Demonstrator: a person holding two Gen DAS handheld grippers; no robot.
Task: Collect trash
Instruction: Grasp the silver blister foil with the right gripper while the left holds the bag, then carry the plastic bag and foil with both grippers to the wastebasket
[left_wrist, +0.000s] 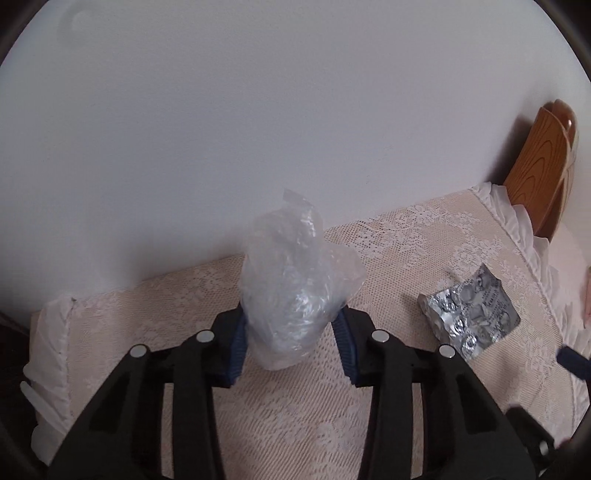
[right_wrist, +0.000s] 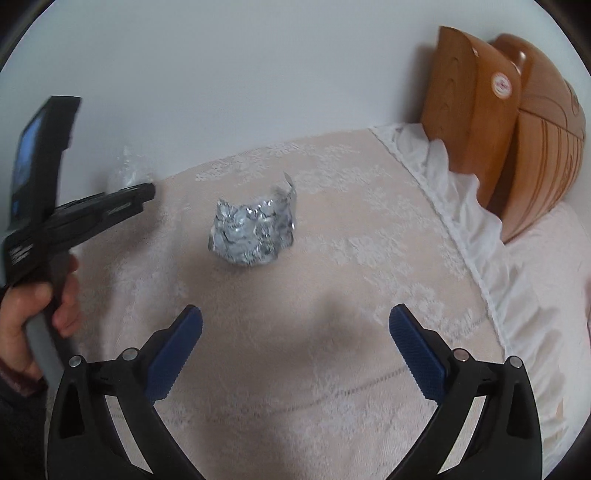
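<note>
Here, left gripper (left_wrist: 291, 332) clamped on plastic wrapper (left_wrist: 291, 288), right gripper (right_wrist: 295, 343) spread wide, hovering.

The left gripper (left_wrist: 291, 332) points forward and down, its blue-padded fingers (left_wrist: 236, 343) drawn in partway and pressing from both sides on what sits between them. A bare hand (right_wrist: 37, 314) wraps its grey handle. The right gripper (right_wrist: 295, 354) hovers, fingers (right_wrist: 173, 358) spread wide apart, nothing between them.
</note>
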